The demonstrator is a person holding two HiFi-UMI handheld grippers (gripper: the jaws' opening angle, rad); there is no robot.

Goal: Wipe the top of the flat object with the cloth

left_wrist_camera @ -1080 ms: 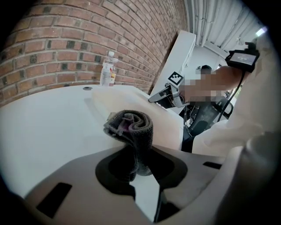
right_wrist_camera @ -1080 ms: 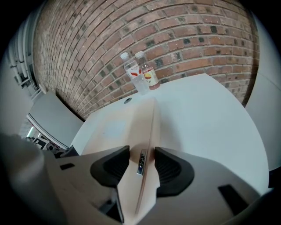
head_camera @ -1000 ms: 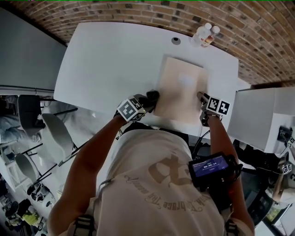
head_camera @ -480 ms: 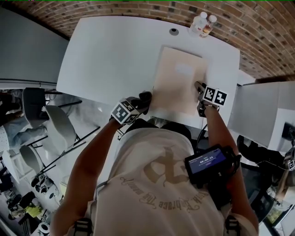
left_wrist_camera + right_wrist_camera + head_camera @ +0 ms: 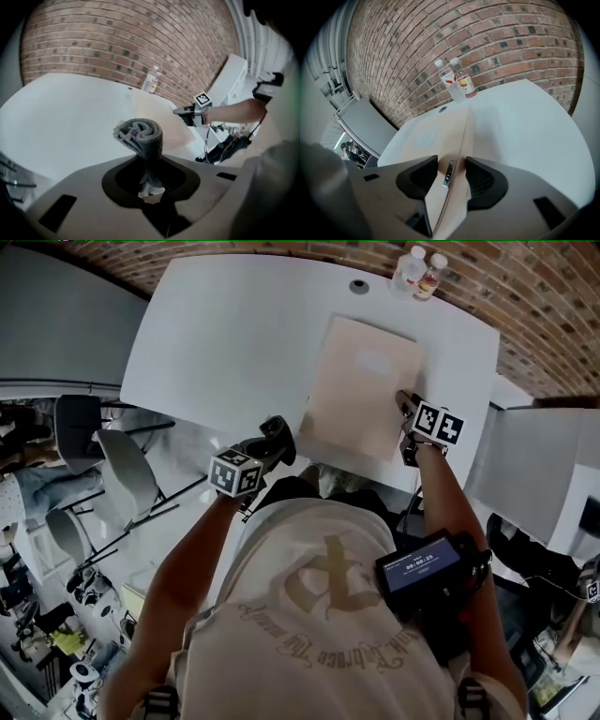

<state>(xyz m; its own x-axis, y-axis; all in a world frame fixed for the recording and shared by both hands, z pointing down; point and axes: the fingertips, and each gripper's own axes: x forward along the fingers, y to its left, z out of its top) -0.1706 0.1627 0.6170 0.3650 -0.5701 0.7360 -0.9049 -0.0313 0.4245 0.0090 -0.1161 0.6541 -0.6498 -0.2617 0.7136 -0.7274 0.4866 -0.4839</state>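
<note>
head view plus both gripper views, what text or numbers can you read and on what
Nothing reads clearly.
shirt: ornate print, illegible.
screen: digits, too blurred.
bottles: labels too small.
tag on board edge: blurred.
left cube, right cube: square patterns, no words.

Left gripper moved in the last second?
Yes. The left gripper, shut on the cloth, has pulled back left off the board's near corner, toward the table edge.
</note>
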